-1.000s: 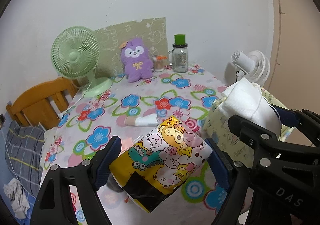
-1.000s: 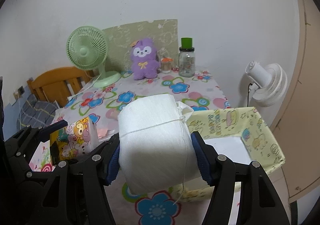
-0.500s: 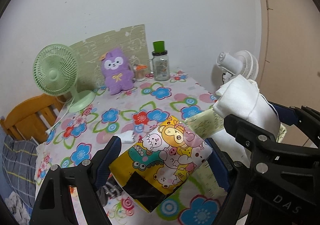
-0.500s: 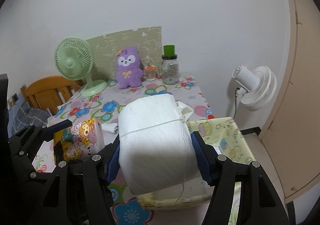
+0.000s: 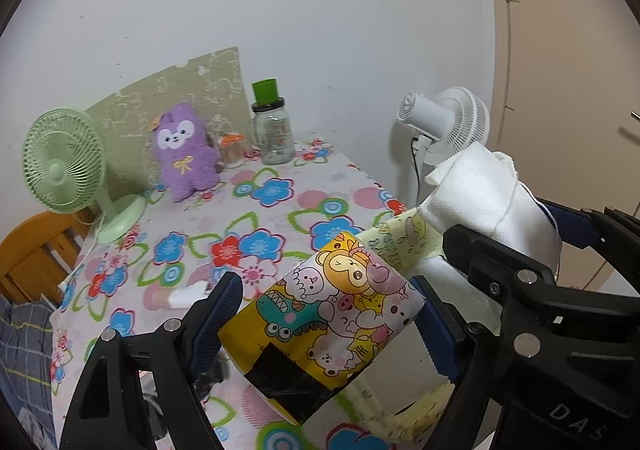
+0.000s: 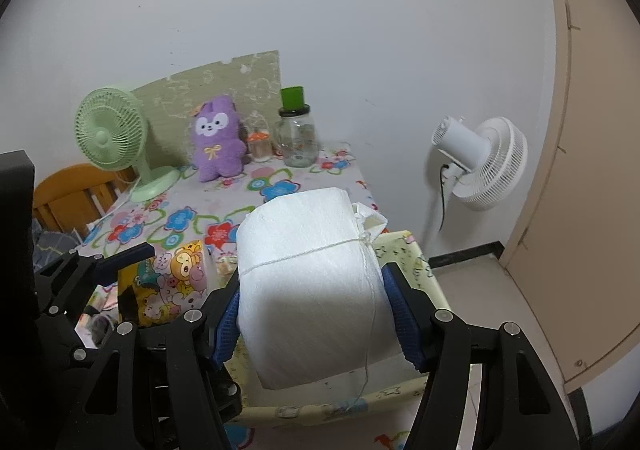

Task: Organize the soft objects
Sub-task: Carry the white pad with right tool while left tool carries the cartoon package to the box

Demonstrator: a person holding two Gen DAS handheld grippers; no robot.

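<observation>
My left gripper (image 5: 326, 324) is shut on a yellow cartoon-print tissue pack (image 5: 320, 324), held above the near edge of the flowered table (image 5: 256, 210). The same pack (image 6: 172, 282) shows at the left of the right wrist view. A white paper roll tied with string (image 6: 312, 290) sits clamped in my right gripper (image 6: 314, 314), over a pale yellow fabric bin (image 6: 416, 262). That roll (image 5: 488, 202) and bin (image 5: 394, 246) also appear at the right of the left wrist view. A purple plush toy (image 5: 184, 154) stands at the table's far side.
A green desk fan (image 5: 68, 170), a glass jar with a green lid (image 5: 274, 130) and a small orange-topped item (image 5: 232, 148) stand along the wall. A white standing fan (image 6: 480, 162) is right of the table. A wooden chair (image 5: 32, 250) sits at the left.
Both grippers have drawn back from the table with their loads still held. The table items look smaller and farther, and the yellow bin now lies under the roll.
</observation>
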